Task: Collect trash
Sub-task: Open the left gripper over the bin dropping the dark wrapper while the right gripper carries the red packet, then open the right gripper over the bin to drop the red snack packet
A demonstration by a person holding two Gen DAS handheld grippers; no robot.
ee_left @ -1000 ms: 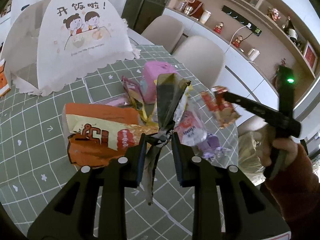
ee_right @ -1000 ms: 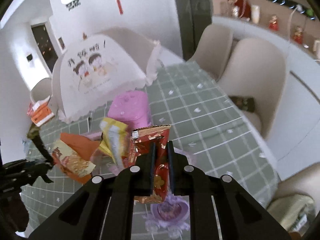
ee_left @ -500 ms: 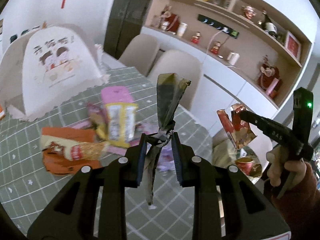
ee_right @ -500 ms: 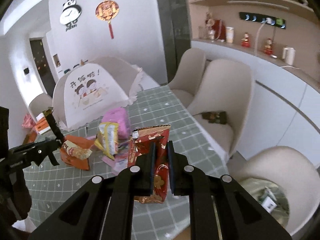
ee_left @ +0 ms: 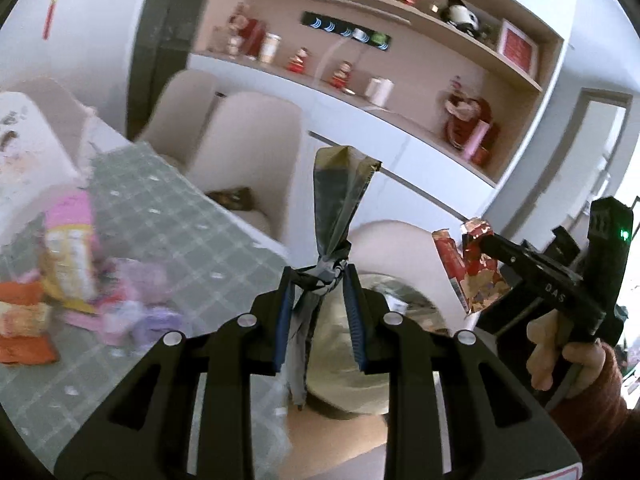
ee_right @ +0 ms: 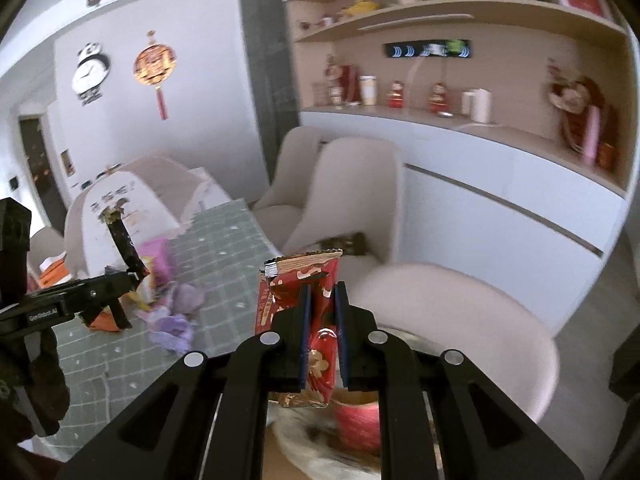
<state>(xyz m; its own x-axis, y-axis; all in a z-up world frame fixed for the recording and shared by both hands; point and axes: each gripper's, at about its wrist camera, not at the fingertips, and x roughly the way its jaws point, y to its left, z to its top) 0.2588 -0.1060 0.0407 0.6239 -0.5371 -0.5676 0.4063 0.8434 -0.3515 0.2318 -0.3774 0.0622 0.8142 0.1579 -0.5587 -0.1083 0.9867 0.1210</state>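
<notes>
My left gripper (ee_left: 319, 276) is shut on a crumpled dark grey wrapper (ee_left: 340, 200) that stands up between the fingers; it also shows in the right wrist view (ee_right: 124, 248). My right gripper (ee_right: 322, 296) is shut on a red snack wrapper (ee_right: 308, 276), which also shows in the left wrist view (ee_left: 472, 272). Both are held off the table's right end, above a lined trash bin (ee_left: 344, 356) with trash inside (ee_right: 356, 424). More wrappers (ee_left: 68, 264) lie on the green checked table (ee_left: 180, 240).
A beige chair (ee_right: 460, 320) stands just behind the bin, with two more chairs (ee_left: 248, 148) beside the table; one has a dark wrapper (ee_right: 344, 242) on its seat. A white food cover (ee_right: 124, 204) and a pink box (ee_right: 156, 256) sit on the table. Shelves line the wall.
Both grippers have swung right, away from the table, with their wrappers still held. The trash bin has come into view below them.
</notes>
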